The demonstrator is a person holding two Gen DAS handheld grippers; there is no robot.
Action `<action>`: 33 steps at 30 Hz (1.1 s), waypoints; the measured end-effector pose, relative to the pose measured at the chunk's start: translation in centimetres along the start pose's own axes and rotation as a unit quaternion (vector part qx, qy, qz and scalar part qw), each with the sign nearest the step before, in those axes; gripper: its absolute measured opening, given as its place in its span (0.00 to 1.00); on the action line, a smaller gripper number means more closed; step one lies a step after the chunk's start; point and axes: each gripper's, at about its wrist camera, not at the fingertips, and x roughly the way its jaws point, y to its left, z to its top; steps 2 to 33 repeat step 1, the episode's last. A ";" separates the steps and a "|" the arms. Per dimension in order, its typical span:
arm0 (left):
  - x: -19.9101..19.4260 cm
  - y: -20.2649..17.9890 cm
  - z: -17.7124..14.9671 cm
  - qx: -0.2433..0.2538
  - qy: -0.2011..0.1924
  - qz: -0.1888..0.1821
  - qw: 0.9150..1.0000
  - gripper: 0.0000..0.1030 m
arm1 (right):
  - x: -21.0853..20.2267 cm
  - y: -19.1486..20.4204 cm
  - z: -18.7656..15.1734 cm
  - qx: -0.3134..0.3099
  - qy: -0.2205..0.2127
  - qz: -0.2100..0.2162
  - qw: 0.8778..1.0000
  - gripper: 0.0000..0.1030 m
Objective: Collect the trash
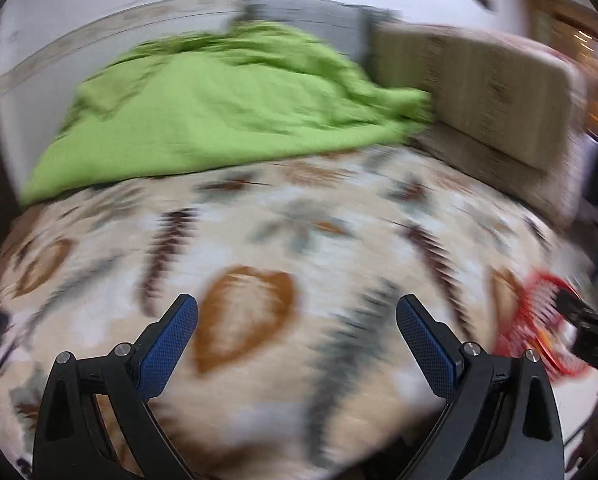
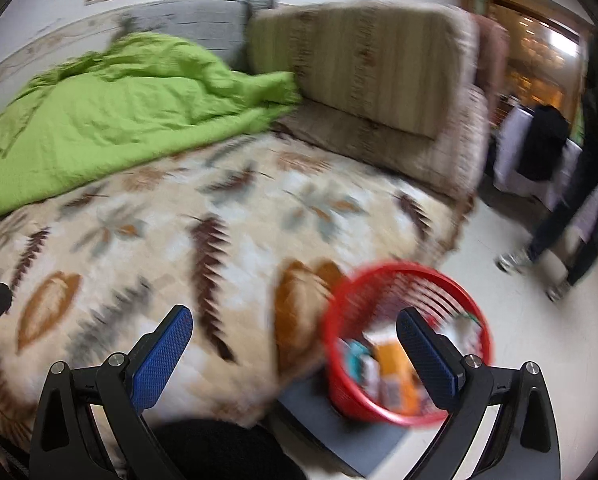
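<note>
A red mesh basket (image 2: pixel 407 344) stands on the floor beside the bed's near right corner, with an orange packet (image 2: pixel 395 376) and other wrappers inside. My right gripper (image 2: pixel 295 322) hangs open above the bed's edge and the basket, nothing between its blue pads. My left gripper (image 1: pixel 297 312) is open over the leaf-patterned bedspread (image 1: pixel 259 240), holding nothing. The red basket (image 1: pixel 539 320) shows at the far right of the left wrist view, partly behind the other gripper's black body. Both views are blurred. I see no loose trash on the bed.
A crumpled green blanket (image 2: pixel 111 120) lies at the head of the bed, striped cushions (image 2: pixel 371 64) to its right. A grey mat (image 2: pixel 339 420) lies under the basket. A person's legs and shoes (image 2: pixel 539 264) are on the pale floor at right.
</note>
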 end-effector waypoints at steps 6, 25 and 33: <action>0.4 1.6 0.4 -0.014 0.005 0.012 1.000 0.96 | 0.6 1.4 0.9 -0.017 0.002 0.007 1.000 1.00; 0.4 1.6 0.4 -0.014 0.005 0.012 1.000 0.96 | 0.6 1.4 0.9 -0.017 0.002 0.007 1.000 1.00; 0.4 1.6 0.4 -0.014 0.005 0.012 1.000 0.96 | 0.6 1.4 0.9 -0.017 0.002 0.007 1.000 1.00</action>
